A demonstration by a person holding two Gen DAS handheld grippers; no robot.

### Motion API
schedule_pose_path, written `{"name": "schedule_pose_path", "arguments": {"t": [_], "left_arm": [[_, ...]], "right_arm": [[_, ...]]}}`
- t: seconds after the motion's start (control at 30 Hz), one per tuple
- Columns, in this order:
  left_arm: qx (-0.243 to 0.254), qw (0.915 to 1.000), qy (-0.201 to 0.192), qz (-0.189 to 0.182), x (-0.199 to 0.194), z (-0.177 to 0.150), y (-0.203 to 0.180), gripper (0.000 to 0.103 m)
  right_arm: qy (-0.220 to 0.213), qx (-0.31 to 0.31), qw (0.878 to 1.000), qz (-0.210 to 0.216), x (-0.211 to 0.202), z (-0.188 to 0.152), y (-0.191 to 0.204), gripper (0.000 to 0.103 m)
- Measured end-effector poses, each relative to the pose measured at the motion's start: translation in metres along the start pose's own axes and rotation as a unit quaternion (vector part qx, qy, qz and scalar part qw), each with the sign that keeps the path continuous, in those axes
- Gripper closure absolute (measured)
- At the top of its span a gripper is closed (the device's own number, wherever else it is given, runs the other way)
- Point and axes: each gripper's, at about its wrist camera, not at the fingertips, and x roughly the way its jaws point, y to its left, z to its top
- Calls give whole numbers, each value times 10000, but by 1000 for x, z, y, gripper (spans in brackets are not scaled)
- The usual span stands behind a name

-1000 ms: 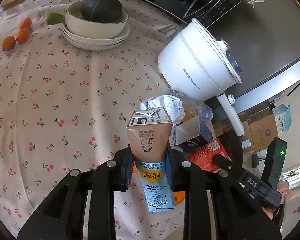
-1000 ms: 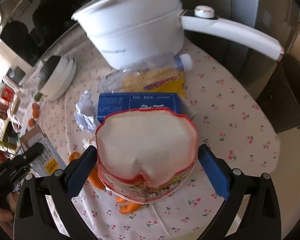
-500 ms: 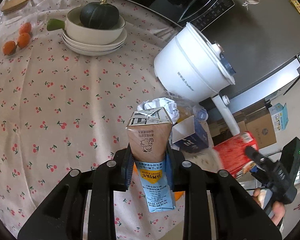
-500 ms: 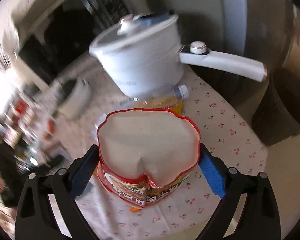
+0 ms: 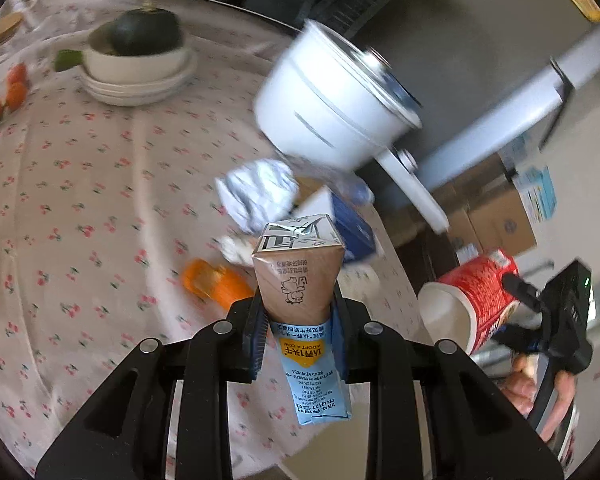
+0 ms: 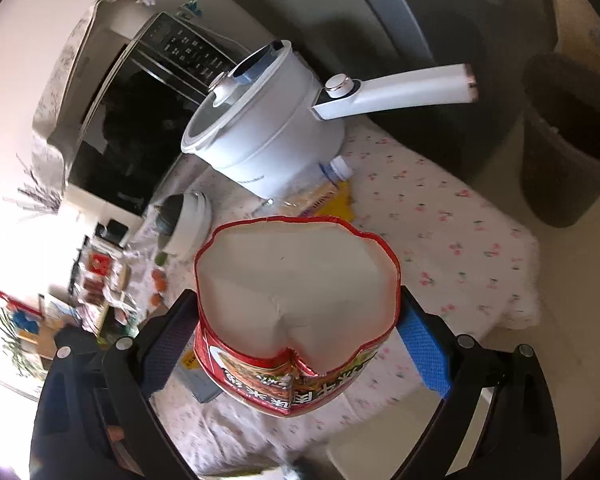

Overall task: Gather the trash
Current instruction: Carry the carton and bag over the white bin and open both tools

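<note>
Above the cherry-print tablecloth [image 5: 80,208], both tilted-down hands grip trash.

The milk carton [image 5: 300,280] is matt printed paper, the noodle cup [image 6: 296,304] glossy paper, the pot [image 6: 268,128] smooth shiny plastic, the bench cloth [image 5: 80,200] soft cotton.

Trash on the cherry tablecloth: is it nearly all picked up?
Not yet. Nothing shows inside the dark bin so far. In hand: the left tongs pinch a brown-and-blue milk carton, the right tongs a red noodle cup. Left: crumpled white paper, blue box, orange wrapper.
</note>
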Motion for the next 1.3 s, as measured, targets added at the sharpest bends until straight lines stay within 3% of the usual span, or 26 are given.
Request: {"name": "schedule_pose_path", "arguments": {"t": [0.3, 0.47, 0.6, 0.77, 0.93, 1.1, 1.17, 1.3], "left_arm": [[1015, 9913, 723, -430, 25, -59, -71, 78], [1623, 9786, 1188, -442, 48, -102, -111, 77], [1911, 9691, 1520, -356, 69, -133, -129, 77], [2267, 9603, 1628, 1, 90, -150, -128, 77], [2171, 9598, 1763, 238, 102, -151, -101, 77], [2050, 9603, 1884, 201, 112, -149, -90, 76], [2103, 9590, 1883, 230, 116, -151, -89, 71], [2154, 9592, 1813, 256, 116, -154, -94, 37]], "right_arm": [[209, -153, 9967, -763, -48, -78, -42, 10], [694, 85, 9881, -1367, -31, -113, -79, 10], [1109, -75, 9771, -1814, -8, -135, -94, 9], [1411, -225, 9689, -2022, 16, -144, -104, 9], [1513, -395, 9665, -2037, 31, -138, -98, 9], [1626, -521, 9611, -2171, 40, -136, -88, 9], [1683, -566, 9581, -2247, 44, -136, -87, 9], [1658, -575, 9560, -2352, 42, -133, -87, 9]]}}
